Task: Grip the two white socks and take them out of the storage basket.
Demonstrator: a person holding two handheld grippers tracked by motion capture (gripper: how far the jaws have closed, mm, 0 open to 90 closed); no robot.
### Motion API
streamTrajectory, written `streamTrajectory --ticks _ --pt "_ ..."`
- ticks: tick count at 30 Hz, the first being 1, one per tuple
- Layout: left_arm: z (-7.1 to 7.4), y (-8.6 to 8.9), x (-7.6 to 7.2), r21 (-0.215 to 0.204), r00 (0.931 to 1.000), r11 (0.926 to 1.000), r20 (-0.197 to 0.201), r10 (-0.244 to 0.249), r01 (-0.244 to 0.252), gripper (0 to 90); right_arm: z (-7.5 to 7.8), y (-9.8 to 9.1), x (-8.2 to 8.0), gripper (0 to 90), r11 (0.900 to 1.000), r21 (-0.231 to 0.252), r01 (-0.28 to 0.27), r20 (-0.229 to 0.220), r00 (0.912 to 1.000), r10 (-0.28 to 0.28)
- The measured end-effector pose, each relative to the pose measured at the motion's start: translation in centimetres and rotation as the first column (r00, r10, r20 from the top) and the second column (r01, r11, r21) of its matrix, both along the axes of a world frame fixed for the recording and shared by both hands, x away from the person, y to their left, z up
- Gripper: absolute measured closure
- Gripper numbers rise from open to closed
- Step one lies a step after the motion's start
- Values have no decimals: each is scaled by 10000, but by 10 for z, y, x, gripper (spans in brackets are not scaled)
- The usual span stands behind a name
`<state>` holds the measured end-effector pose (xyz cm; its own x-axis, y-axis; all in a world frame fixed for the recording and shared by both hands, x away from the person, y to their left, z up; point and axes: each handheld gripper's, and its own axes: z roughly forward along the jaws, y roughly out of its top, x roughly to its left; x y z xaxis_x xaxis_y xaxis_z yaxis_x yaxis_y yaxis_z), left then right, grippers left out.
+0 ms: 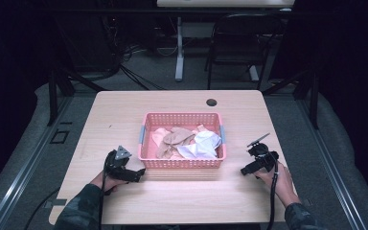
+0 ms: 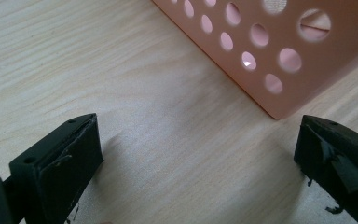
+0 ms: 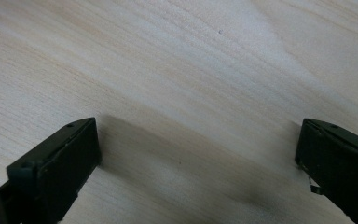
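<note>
Pale wood-grain desk [image 1: 182,191] with a smooth matt finish, pink perforated plastic basket [image 1: 182,163] faintly glossy, soft crumpled cloths [image 1: 191,141] in beige and white inside it, matt black fingers [image 2: 70,154] with scuffed, rubbery-looking pads.

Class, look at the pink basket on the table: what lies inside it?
Inside the pink basket lie crumpled cloths: a white one, a tan one and a pale pink one. Whatever lies beneath them is covered.
</note>
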<state>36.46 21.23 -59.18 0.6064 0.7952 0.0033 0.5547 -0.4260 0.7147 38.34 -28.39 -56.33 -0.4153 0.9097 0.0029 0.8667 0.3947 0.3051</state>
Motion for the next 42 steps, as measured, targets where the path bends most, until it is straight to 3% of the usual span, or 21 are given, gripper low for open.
streamTrajectory --ticks 6,14,19,22,26,27,28,30,31,35,36,40,42 --pt "0 0 0 2 10000 10000 -1 6 -6 5 2 0 2 0 9995 -151 -262 -205 9995 259" --pt "0 0 0 -5 10000 10000 -11 17 -17 5 1 0 1 0 9996 -99 -264 -83 9996 263" --pt "0 0 0 -3 10000 10000 -15 33 -33 5 2 3 4 0 9994 -259 -237 -312 9993 229" --pt "0 0 -1 3 10000 10000 -23 61 -61 5 3 5 6 0 9989 -429 -193 -695 9975 163" --pt "0 0 -1 -8 9999 9999 30 106 -106 5 4 9 6 0 9978 -497 -428 -562 9976 399" --pt "0 0 -1 -8 9999 9999 28 108 -108 5 7 11 7 0 9924 -910 -825 -779 9941 755" --pt "0 0 -1 -8 9999 9999 29 111 -111 5 7 12 6 0 9912 -967 -898 -724 9939 830" --pt "0 0 -1 18 10000 10000 -20 74 -74 5 6 17 4 0 9955 -770 -555 -226 9983 539" --pt "0 0 -1 9 10000 10000 -20 81 -81 5 16 18 6 0 9885 -1163 -967 -517 9945 912" --pt "0 0 -1 3 9999 9999 34 101 -101 5 25 20 4 0 9925 -843 -884 -172 9960 873" --pt "0 0 -1 -8 9999 9999 27 109 -109 5 33 21 2 0 9960 -403 -794 52 9968 797" --pt "0 0 -1 5 9999 10000 34 98 -98 5 49 20 1 0 9961 -56 -881 245 9958 882" --pt "0 0 -1 -5 9999 9999 29 107 -107 5 58 20 -2 0 9965 499 -673 629 9960 642"
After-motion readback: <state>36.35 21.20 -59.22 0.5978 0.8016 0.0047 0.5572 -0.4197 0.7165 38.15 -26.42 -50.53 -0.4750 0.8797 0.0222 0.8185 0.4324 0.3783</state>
